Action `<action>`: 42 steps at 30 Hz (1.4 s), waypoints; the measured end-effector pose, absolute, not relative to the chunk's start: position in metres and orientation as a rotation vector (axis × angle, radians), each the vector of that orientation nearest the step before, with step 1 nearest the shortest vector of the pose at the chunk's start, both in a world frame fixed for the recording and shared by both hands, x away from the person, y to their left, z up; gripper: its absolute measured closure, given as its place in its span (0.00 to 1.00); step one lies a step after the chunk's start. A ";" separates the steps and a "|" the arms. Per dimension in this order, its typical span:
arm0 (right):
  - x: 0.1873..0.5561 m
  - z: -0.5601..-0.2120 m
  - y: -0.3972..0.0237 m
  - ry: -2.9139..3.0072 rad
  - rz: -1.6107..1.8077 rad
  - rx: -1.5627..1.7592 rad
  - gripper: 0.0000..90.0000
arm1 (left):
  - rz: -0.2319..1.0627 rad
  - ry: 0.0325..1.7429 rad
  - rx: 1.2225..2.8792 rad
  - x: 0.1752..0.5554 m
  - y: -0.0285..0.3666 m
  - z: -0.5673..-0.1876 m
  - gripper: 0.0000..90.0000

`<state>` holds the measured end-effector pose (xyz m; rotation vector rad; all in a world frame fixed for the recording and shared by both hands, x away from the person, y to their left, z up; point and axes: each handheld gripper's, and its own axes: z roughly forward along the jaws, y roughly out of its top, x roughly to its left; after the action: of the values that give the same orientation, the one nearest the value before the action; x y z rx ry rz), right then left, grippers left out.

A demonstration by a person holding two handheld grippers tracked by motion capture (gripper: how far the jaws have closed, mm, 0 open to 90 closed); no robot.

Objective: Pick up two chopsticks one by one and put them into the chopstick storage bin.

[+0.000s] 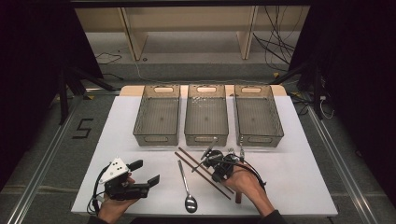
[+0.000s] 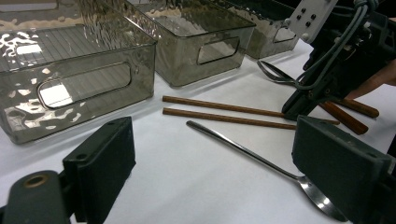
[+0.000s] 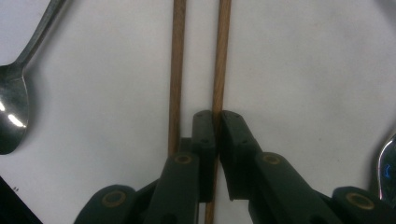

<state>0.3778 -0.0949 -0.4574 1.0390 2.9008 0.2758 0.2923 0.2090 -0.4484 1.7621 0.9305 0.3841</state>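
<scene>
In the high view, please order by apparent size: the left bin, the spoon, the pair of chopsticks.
1. Left bin, clearly largest.
2. Chopsticks and spoon: the chopsticks look slightly longer, but the right tongs cover part of them, so unsure.

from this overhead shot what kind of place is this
Probably a lab or studio set up for recording tabletop handling: a white table ringed by black curtains, loose cables on the floor, and three clear bins lined up beside cutlery.

You have two matt brown wooden chopsticks [image 3: 219, 56], a glossy polished metal spoon [image 2: 261, 161], three bins [image 2: 79, 70] of rippled, glossy translucent grey plastic, a smooth matt white desk [image 1: 289, 177], and matt black plastic jaws on both grippers.
</scene>
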 end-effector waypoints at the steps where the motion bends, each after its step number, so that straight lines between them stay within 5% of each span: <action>1: 0.378 -0.457 -0.095 2.900 0.274 1.045 0.94 | 0.385 0.930 1.762 0.292 0.209 -0.448 0.14; 26: 0.382 -0.436 -0.107 2.884 0.447 1.076 0.96 | 0.383 0.934 1.765 0.293 0.209 -0.448 0.15; 42: 0.366 -0.407 -0.123 2.856 0.663 1.024 0.96 | 0.266 0.990 1.726 0.298 0.193 -0.444 0.16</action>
<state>0.3660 -0.1225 -0.4072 1.0242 2.8562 0.6628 0.2976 0.1926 -0.4437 1.7261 0.9904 0.2664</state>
